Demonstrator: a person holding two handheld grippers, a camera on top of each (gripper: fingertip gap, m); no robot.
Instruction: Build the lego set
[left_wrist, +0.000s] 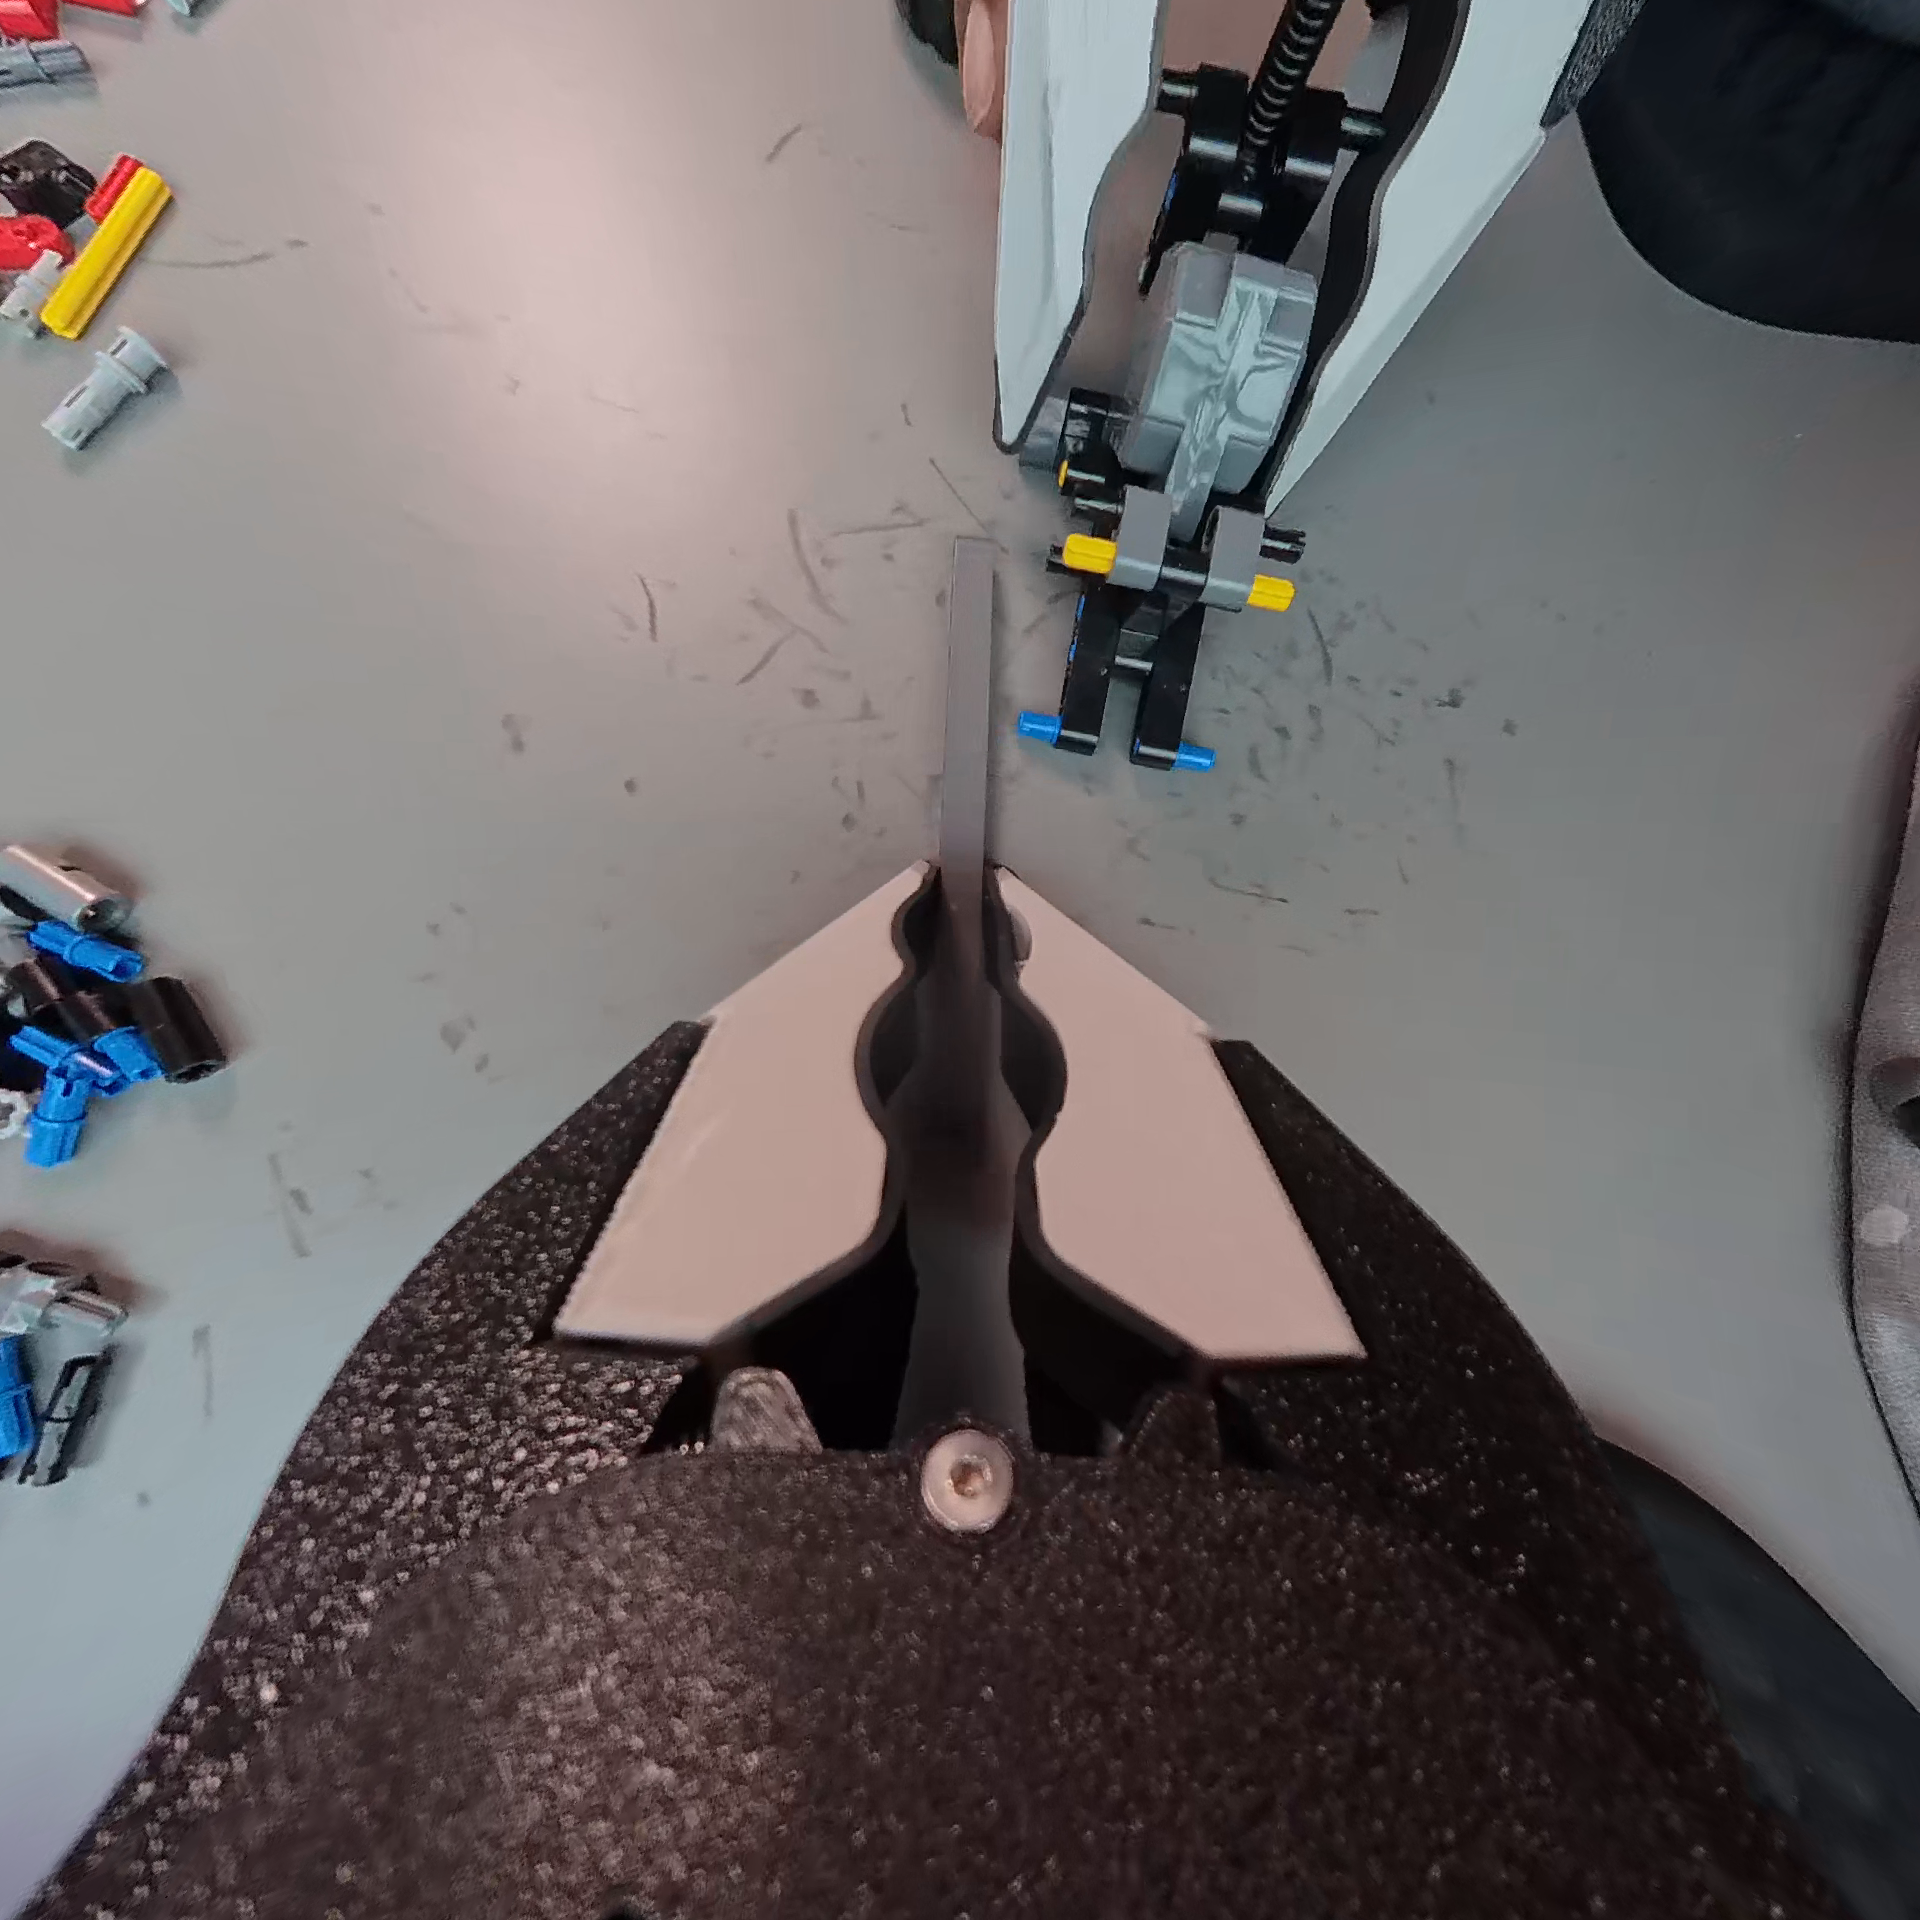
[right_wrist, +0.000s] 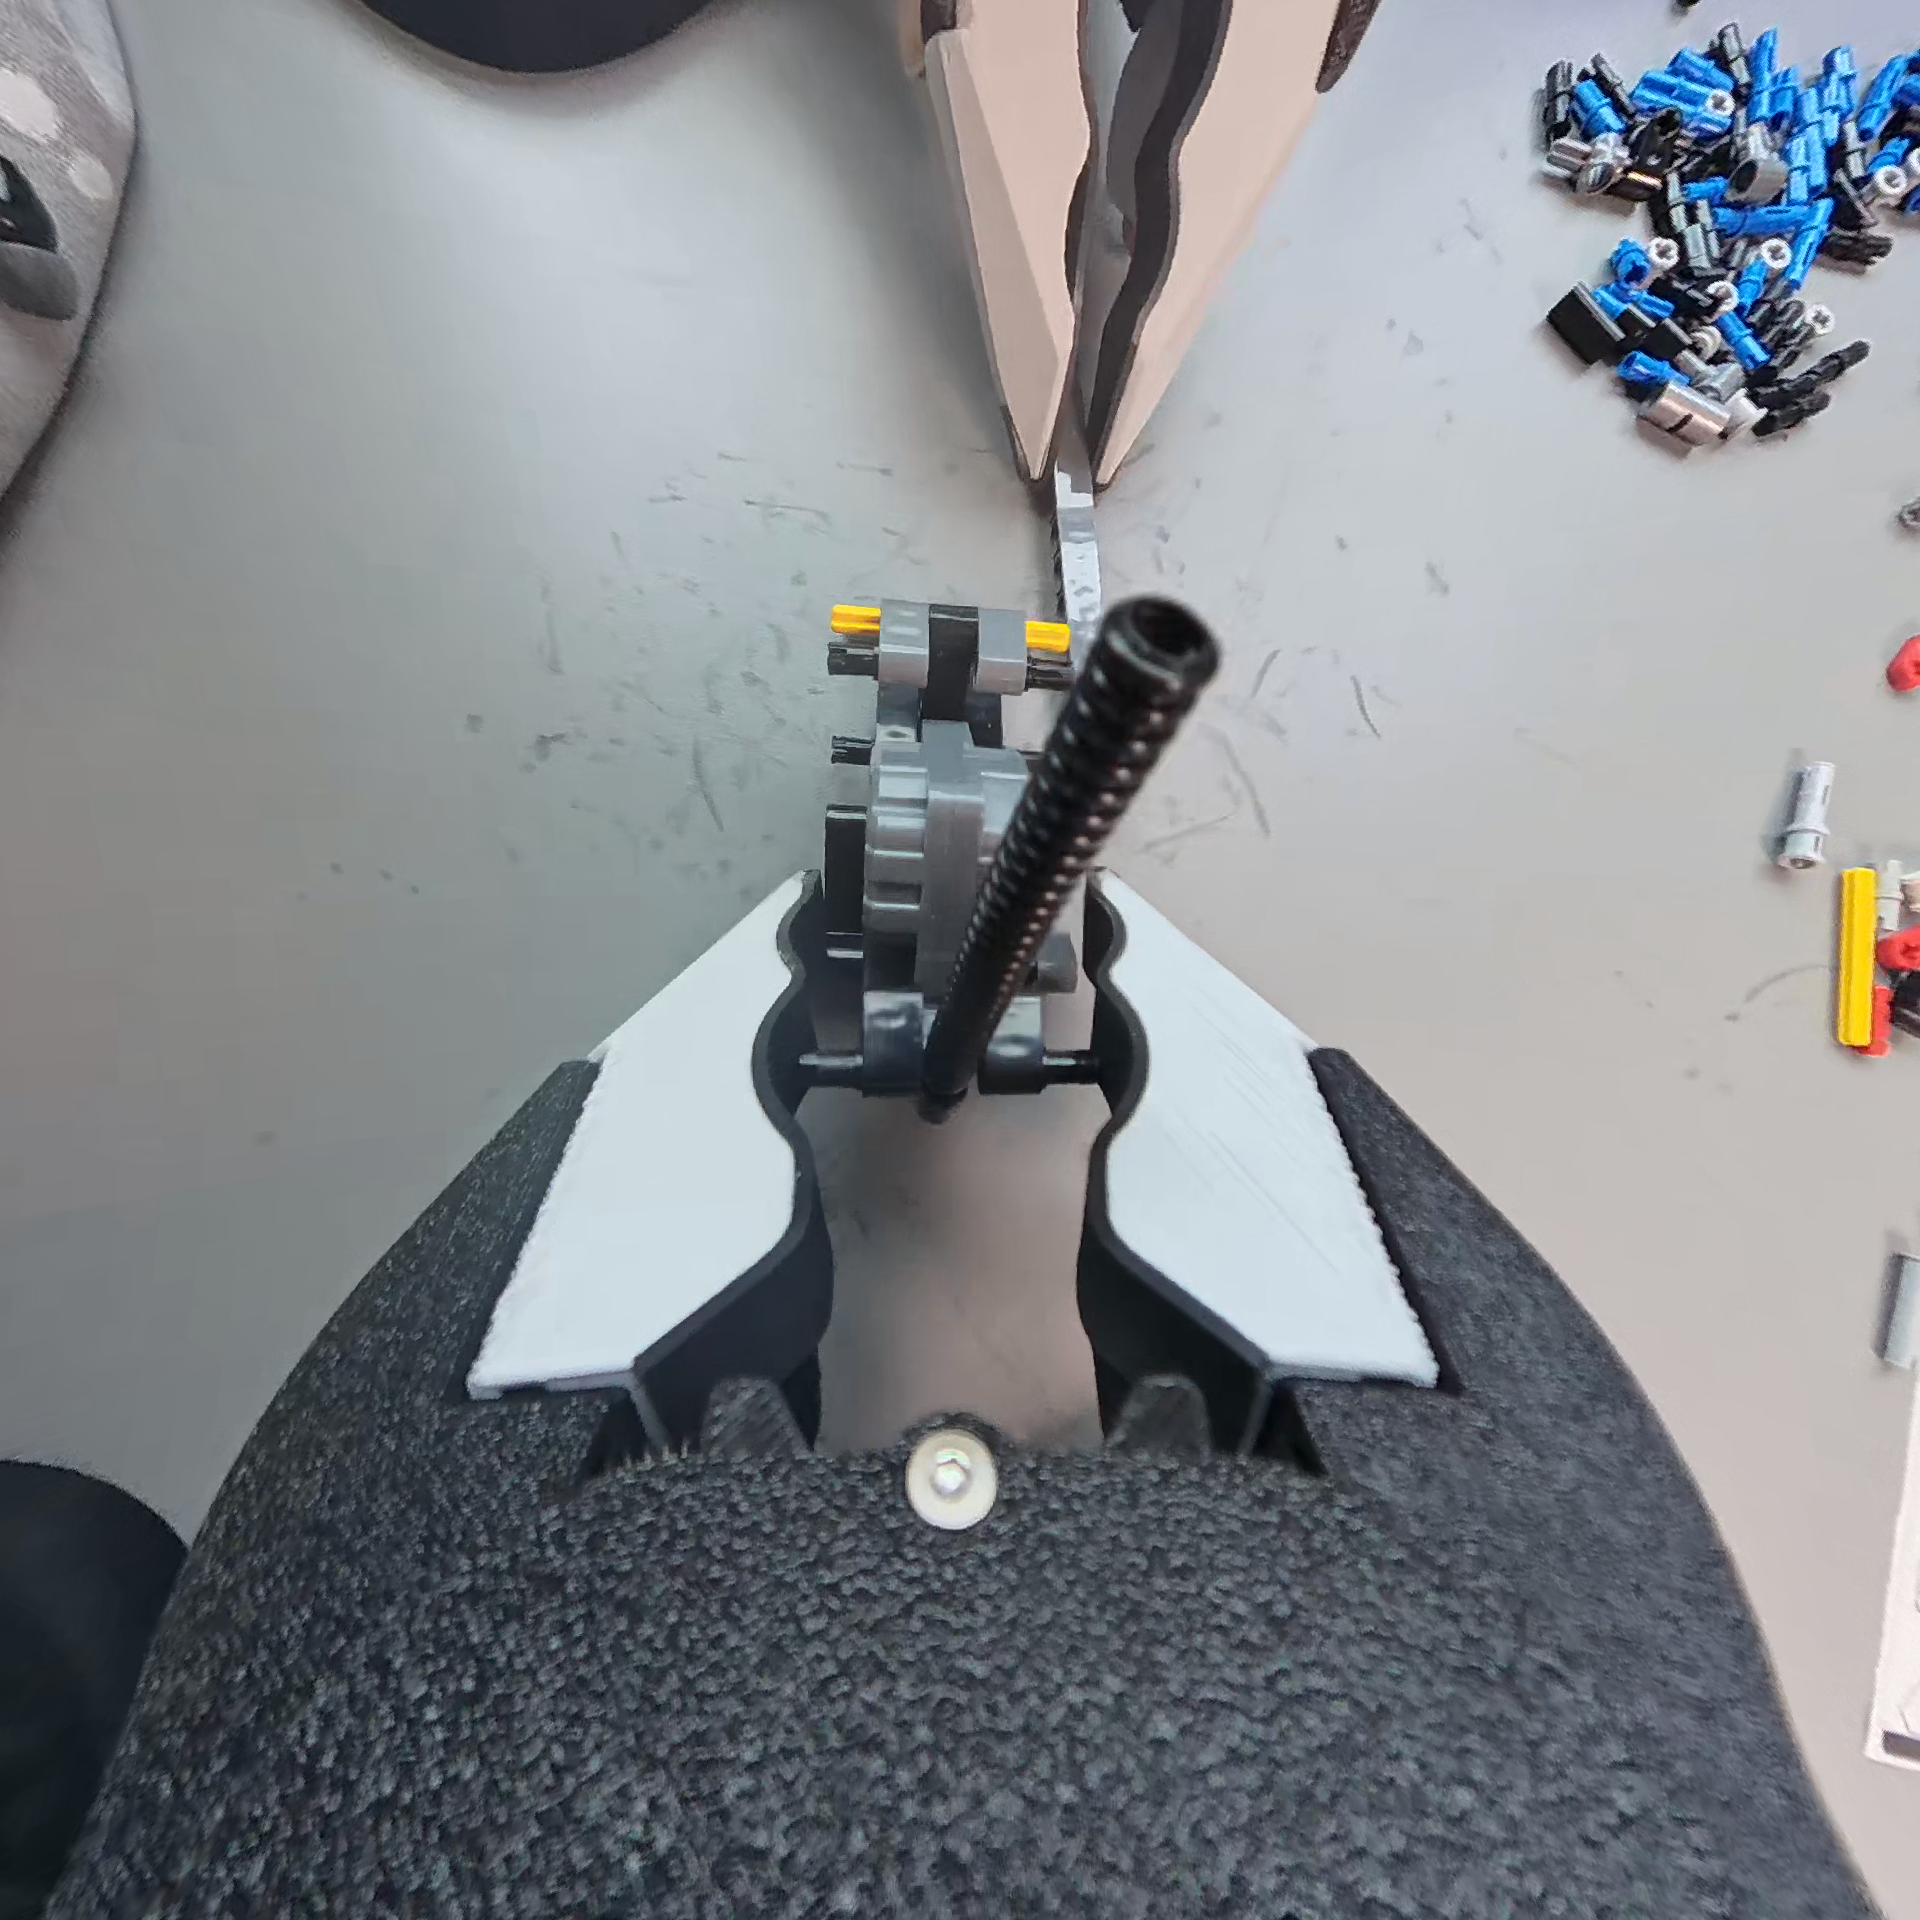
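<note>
My left gripper has beige fingers and is shut on a long thin grey beam that sticks out forward. My right gripper has white fingers and is shut on a grey and black lego assembly with yellow pins at its far end. A black ribbed hose rises from the assembly towards the camera. The beam's tip lies right beside the assembly's yellow pin, and the hose hides whether they touch. The left wrist view also shows the right gripper and the assembly with blue pins at its near end.
The grey table is scratched. Loose parts lie at its side: a yellow piece, a grey pin, and blue and black pins, also seen as a pile. Grey cloth lies at the right edge.
</note>
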